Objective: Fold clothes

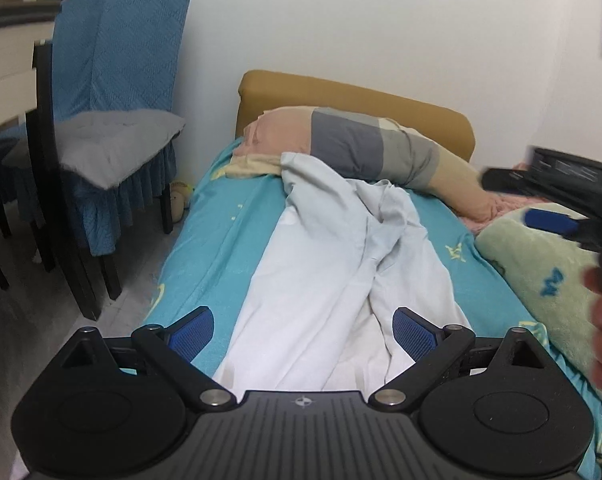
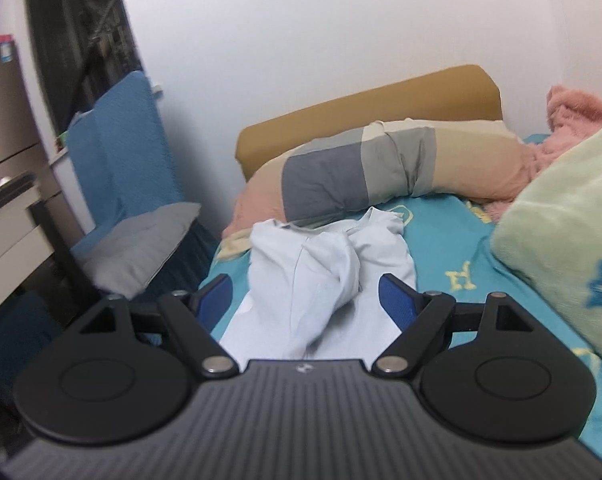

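1. A pale blue garment (image 1: 333, 264) lies lengthwise down the middle of the bed, on the turquoise bedsheet (image 1: 221, 248). Its far end rests against a long patchwork bolster pillow (image 1: 365, 148). It is rumpled, with thick creases bunched along its right half, and no neat folded edge shows.

2. The left gripper (image 1: 303, 334) hangs over the garment's near end, jaws spread wide, nothing between its blue pads (image 1: 191, 334).

3. The right gripper (image 2: 305, 298) is likewise wide open and empty, aimed at the garment's far, bunched part (image 2: 333, 264). Its motion-blurred body also shows at the right edge of the left wrist view.

4. Whether this cloth is laid out ahead of a fold or has been let go mid-fold, the scene does not settle; no grip is on it.

5. Risks, as I judge them:
   - A pinch on the bunched ridge could take several layers at once and drag a crooked fold.
   - A low pinch could catch the bedsheet with the cloth.
   - The green plush blanket (image 2: 561, 232) lies close on the right and the bolster touches the far end, so either could snag a swung edge.

6. Writing: yellow marks on the sheet and blue ones on the blanket are unreadable, and the small emblem on each gripper base shows no legible brand.
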`<state>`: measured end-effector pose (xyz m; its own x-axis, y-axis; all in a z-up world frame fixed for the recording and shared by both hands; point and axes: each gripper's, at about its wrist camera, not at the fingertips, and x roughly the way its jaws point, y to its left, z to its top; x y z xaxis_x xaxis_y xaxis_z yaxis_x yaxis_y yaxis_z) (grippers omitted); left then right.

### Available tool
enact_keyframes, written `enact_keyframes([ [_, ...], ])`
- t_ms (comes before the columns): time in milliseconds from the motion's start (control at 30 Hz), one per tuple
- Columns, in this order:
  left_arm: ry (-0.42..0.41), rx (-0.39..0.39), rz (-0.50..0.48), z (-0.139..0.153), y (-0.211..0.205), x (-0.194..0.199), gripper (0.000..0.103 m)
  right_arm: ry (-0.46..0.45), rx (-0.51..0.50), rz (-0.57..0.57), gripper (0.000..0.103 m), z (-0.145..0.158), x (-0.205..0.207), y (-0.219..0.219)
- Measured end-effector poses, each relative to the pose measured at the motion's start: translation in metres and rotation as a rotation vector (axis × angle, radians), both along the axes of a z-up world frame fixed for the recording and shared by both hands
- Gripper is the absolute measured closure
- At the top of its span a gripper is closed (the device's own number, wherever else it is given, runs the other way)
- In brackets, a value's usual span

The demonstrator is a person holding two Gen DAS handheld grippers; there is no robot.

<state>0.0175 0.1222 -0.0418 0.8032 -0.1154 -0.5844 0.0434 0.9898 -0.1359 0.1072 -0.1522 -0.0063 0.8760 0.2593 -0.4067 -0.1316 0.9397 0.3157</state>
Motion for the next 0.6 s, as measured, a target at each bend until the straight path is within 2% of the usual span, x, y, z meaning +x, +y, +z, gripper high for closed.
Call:
enact_keyframes([
  [100, 0.02, 0.016, -0.013, 0.006, -0.003, -0.009, 0.006, -0.004, -0.007, 0.022, 0.021, 0.012, -0.038, -0.01],
  [267, 0.059, 0.0, 0.008, 0.021, 0.005, -0.016, 0.006, 0.016, -0.005, 0.059, 0.021, 0.008, -0.083, -0.026],
  [433, 0.086, -0.064, 0.057, 0.047, 0.026, -0.021, 0.006, 0.043, 0.05, 0.037, 0.021, 0.0, -0.101, -0.044],
  [600, 0.079, -0.059, 0.116, 0.082, 0.049, -0.028, 0.006, 0.04, 0.061, 0.05, 0.021, -0.003, -0.107, -0.048],
])
